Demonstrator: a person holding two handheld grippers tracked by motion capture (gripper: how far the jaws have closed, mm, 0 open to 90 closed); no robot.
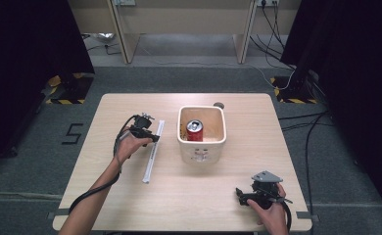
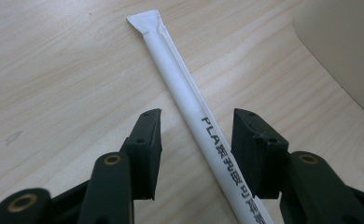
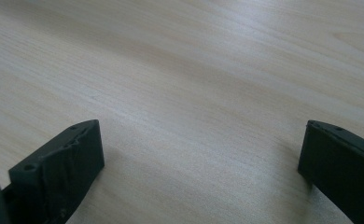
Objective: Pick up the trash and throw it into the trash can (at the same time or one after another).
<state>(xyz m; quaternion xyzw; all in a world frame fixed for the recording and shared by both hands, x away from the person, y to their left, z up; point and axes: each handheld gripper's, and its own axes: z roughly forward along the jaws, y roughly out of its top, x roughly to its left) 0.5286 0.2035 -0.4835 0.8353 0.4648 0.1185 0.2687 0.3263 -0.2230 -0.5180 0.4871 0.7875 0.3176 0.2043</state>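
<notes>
1. The left gripper (image 2: 196, 135) stands with its jaws apart, one on each side of the wrapped straw (image 2: 185, 98), pads not touching it.
2. The straw lies flat on the table (image 1: 106, 112), running ahead between the jaws.
3. The right gripper (image 3: 201, 154) rests wide open over bare wood, well apart from the straw.

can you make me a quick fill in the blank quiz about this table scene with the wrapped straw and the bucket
1. The wrapped straw lies on the table between the open jaws of the ____ gripper.
2. The can standing inside the white bucket is coloured ____.
3. The right gripper is ____, with bare wood between its jaws.
4. In the high view, the straw lies to the ____ of the bucket.

Missing words: left; red; open; left
</notes>
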